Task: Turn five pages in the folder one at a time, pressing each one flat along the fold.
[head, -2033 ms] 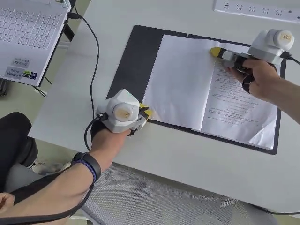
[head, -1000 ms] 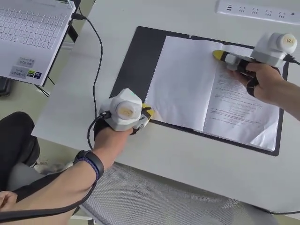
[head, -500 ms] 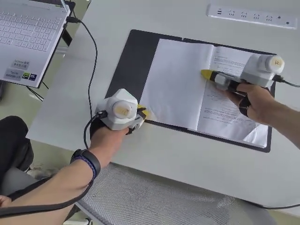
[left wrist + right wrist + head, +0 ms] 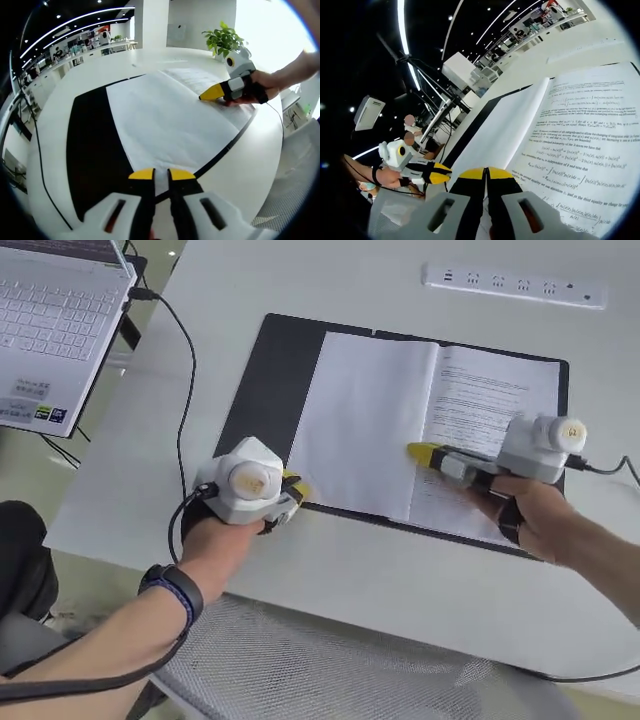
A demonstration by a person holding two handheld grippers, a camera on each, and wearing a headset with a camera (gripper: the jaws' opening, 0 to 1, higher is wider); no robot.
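A black folder [image 4: 265, 390] lies open on the white table. A blank turned page [image 4: 365, 420] rests on its left half and a printed page [image 4: 495, 390] on its right. My right gripper [image 4: 415, 451] is shut, its yellow tips on the fold near the folder's front edge; in its own view the shut tips [image 4: 485, 172] rest where the blank page [image 4: 505, 125] meets the printed page [image 4: 580, 130]. My left gripper [image 4: 297, 488] sits at the blank page's near left corner, and in its own view the gripper [image 4: 161, 174] is closed on that corner of the page [image 4: 165, 120].
A laptop [image 4: 50, 320] stands at the far left with a black cable [image 4: 185, 370] running along the table to the left gripper. A white power strip [image 4: 515, 285] lies behind the folder. A mesh chair [image 4: 330, 670] is below the table's front edge.
My right gripper has slid along the fold from its far end toward the near edge. The left gripper has stayed at the page corner. The head camera has shifted.
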